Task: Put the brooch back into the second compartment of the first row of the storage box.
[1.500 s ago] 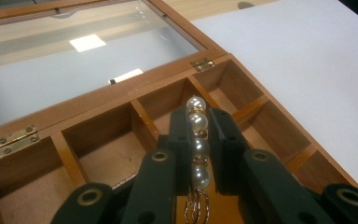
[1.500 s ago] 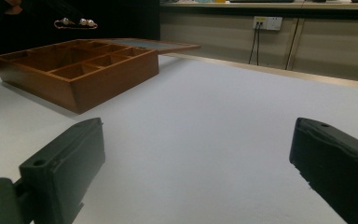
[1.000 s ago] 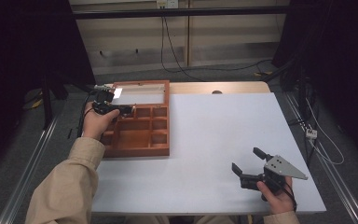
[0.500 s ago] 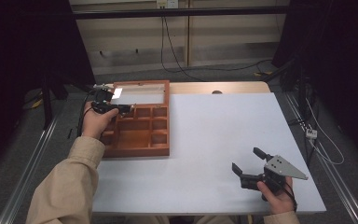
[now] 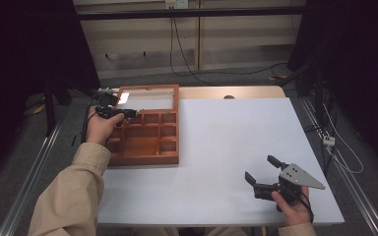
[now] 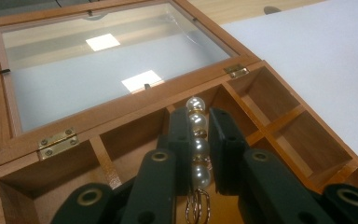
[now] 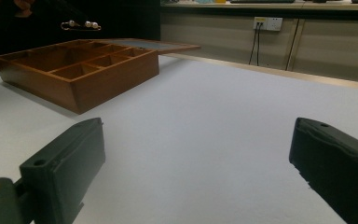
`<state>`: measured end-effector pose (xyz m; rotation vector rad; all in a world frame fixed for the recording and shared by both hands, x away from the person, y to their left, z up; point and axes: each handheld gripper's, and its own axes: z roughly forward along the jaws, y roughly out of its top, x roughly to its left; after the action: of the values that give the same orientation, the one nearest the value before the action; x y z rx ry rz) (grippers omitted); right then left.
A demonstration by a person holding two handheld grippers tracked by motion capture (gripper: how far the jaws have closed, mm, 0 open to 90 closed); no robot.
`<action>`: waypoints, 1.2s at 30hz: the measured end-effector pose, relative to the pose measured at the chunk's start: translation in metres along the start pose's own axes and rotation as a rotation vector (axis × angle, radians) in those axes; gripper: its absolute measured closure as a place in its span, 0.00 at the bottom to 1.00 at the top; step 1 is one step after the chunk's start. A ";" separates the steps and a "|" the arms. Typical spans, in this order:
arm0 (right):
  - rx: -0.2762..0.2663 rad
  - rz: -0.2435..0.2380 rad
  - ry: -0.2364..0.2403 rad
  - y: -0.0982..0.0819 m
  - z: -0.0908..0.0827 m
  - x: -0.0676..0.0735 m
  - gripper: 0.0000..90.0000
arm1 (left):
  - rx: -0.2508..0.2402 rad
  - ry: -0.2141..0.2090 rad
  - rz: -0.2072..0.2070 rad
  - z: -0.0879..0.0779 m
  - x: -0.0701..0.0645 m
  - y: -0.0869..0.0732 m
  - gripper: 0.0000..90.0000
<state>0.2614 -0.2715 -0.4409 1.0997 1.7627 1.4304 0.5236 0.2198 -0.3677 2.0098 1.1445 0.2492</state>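
Clamped on a pearl strand (image 6: 198,140), my left gripper (image 6: 199,135) hangs over the wooden compartment box (image 5: 145,147); right gripper (image 5: 262,170), at five o'clock, gapes empty.

Dim room, beige wall panels (image 5: 142,44), wall socket (image 7: 267,23), dangling cables (image 5: 177,49).

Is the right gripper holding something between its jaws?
No, the right gripper has its jaws wide apart over the bare white table, with nothing between them.

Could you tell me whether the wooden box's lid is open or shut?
Open: the glass lid is swung back on its hinges, exposing the wooden box compartments.
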 end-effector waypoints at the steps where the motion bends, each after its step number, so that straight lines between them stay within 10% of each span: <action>1: -0.001 0.001 0.002 0.000 0.000 0.000 0.03 | -0.004 -0.001 0.000 0.001 0.000 0.000 0.89; 36: -0.003 0.012 -0.001 0.000 -0.001 -0.001 0.03 | 0.039 0.038 0.003 0.021 0.007 -0.005 0.89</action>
<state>0.2607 -0.2732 -0.4412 1.1106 1.7552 1.4393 0.5352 0.2159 -0.3864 2.0488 1.1792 0.2698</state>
